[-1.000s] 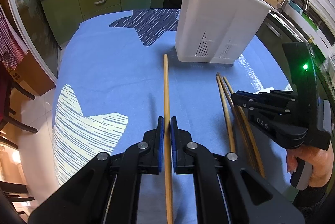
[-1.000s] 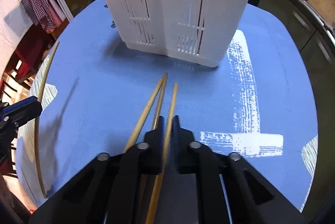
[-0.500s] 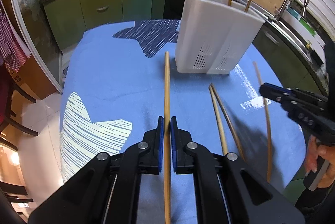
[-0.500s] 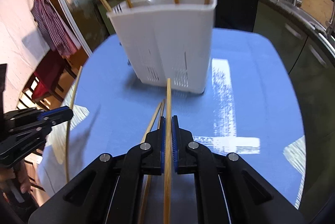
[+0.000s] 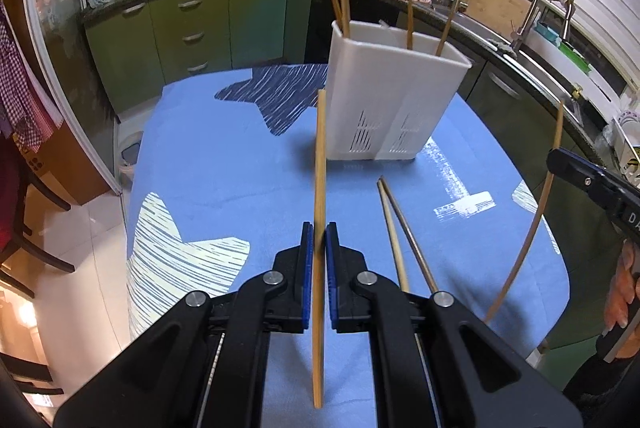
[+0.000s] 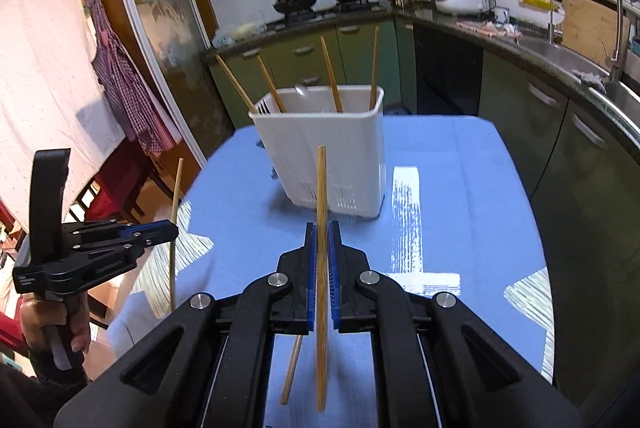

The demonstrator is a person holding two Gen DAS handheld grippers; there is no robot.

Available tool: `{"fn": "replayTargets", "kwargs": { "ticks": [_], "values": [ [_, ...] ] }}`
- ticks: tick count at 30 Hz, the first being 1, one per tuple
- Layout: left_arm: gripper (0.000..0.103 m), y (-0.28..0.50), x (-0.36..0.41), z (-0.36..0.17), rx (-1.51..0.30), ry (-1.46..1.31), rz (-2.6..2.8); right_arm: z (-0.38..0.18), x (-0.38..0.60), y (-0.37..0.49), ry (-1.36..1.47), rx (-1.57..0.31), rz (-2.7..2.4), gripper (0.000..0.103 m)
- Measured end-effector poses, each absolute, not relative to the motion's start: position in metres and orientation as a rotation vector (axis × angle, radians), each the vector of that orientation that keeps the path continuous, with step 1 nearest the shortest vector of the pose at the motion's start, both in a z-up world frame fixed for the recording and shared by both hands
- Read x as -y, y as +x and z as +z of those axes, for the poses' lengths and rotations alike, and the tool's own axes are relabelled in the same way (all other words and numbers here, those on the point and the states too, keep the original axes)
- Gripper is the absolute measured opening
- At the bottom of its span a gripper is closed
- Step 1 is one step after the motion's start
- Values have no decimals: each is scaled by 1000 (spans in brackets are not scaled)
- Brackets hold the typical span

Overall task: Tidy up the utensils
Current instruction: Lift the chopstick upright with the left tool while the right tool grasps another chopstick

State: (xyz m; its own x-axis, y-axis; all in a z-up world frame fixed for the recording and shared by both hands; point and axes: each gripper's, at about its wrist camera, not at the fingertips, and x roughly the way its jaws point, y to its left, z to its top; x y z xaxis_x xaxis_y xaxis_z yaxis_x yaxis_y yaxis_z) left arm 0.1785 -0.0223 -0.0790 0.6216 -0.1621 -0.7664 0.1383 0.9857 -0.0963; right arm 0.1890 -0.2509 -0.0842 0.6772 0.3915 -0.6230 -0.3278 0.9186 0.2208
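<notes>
My right gripper (image 6: 323,228) is clamped tight on a wooden chopstick (image 6: 321,220), blue pads pinching it about mid-length. A second ago that stick lay on the blue tablecloth (image 6: 460,188) beside two others; now it is lifted clear, and the white utensil caddy (image 6: 320,148), which filled the view then, sits lower and further ahead of my jaws. My left gripper (image 5: 316,228) is likewise closed hard on its own chopstick (image 5: 320,168), and it was already gripping a second ago; it has risen a little, so the caddy's rim (image 5: 400,46) now shows.

Meaning for the task: both sticks are picked, so the grasp step looks done and the drop into the caddy is likely next. Four chopsticks already stand in it. Two more (image 5: 394,228) lie on the cloth just right of my left gripper, still to collect.

Orientation: each held stick runs along its gripper's pointing line, long axis fore-aft between the fingers, far tip aimed toward the caddy, near end trailing back under the jaws. In the left view my right stick (image 5: 536,212) looks steeply upright, top end high; in the right view my left stick (image 6: 174,228) also stands near vertical. Both probably need tipping fully upright over the caddy opening.
</notes>
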Motion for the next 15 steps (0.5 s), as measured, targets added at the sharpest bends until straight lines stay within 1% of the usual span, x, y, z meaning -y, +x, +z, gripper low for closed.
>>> {"fn": "replayTargets", "kwargs": {
  "ticks": [4,15],
  "values": [
    [6,176,26,-71,-868,-25,-186,-73,255,182,95,-700,414,6],
    [6,184,38,-47,-819,10,-206,-64,254,191,78,-667,405,6]
  ]
}}
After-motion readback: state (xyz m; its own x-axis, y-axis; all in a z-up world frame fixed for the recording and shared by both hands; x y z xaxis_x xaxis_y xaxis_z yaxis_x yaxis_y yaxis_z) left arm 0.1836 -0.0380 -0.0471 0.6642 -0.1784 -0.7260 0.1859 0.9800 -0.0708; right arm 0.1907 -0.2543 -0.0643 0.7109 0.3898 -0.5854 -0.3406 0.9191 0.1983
